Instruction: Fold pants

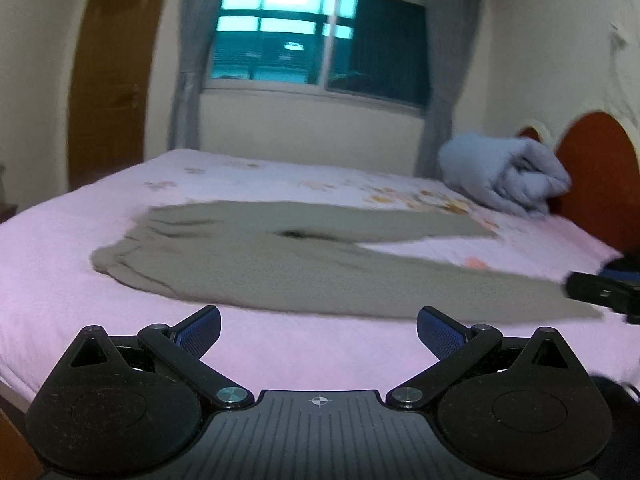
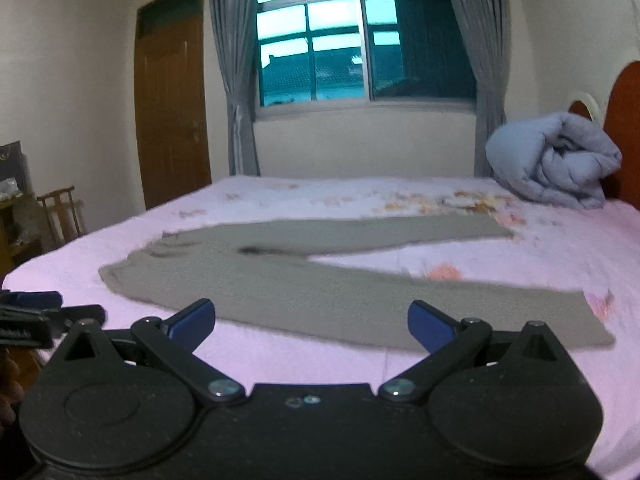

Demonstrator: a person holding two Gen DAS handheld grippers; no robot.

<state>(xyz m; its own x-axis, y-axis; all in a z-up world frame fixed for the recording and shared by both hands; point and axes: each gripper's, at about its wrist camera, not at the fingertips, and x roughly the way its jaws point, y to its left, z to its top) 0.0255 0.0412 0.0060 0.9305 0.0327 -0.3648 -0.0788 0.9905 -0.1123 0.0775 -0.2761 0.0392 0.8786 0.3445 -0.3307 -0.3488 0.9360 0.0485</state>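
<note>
Grey-green pants (image 1: 280, 268) lie flat on the pink bed sheet (image 1: 60, 280), waistband to the left, two legs spread to the right in a narrow V. They also show in the right wrist view (image 2: 320, 292). My left gripper (image 1: 319, 332) is open and empty, above the sheet just short of the near leg. My right gripper (image 2: 312, 326) is open and empty, over the near edge of the near leg. The right gripper shows at the right edge of the left wrist view (image 1: 604, 292); the left gripper shows at the left edge of the right wrist view (image 2: 36, 316).
A rolled blue-grey duvet (image 2: 556, 160) lies at the far right by the red-brown headboard (image 2: 628, 120). A window with grey curtains (image 2: 360, 40) is behind the bed. A wooden door (image 2: 172, 108) and a chair (image 2: 60, 212) stand at the left.
</note>
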